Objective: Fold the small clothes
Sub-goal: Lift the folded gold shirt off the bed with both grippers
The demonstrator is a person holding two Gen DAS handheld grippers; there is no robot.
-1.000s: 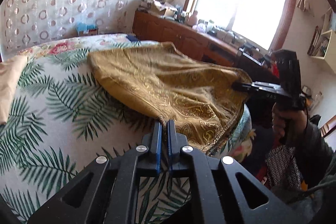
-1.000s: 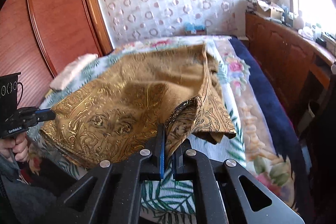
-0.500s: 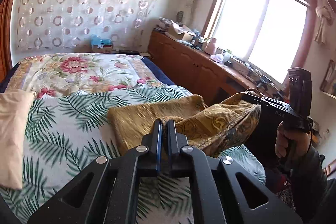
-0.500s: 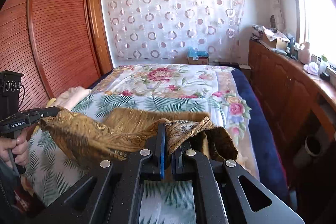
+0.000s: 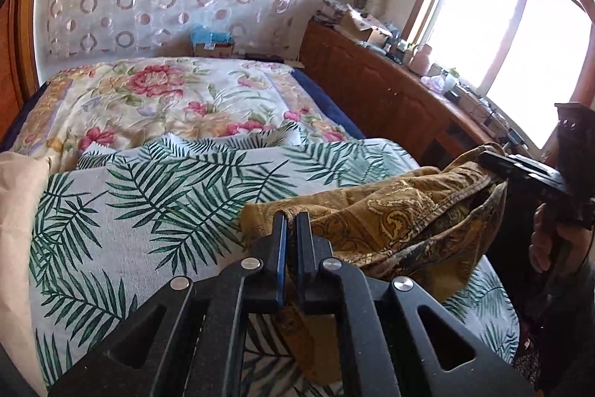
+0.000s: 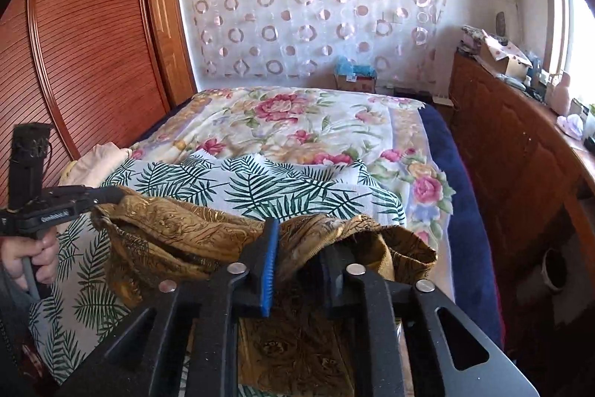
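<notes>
Left wrist view: left gripper [image 5: 290,224] pinched on gold cloth [image 5: 390,226] at 6 o'clock, right gripper [image 5: 491,162] at 3 o'clock; right wrist view, jaws parted with cloth between, low over palm-print sheet [image 6: 260,185]

Gold cloth [image 6: 297,352] lower end cut by frame edge; counter clutter [image 5: 420,58] too small to identify.

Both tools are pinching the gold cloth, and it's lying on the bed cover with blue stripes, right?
Not quite: the bed cover under the gold cloth has green palm leaves, not blue stripes, as the left wrist view shows. The left tool pinches the cloth; the right tool looks to be opening around it.
</notes>
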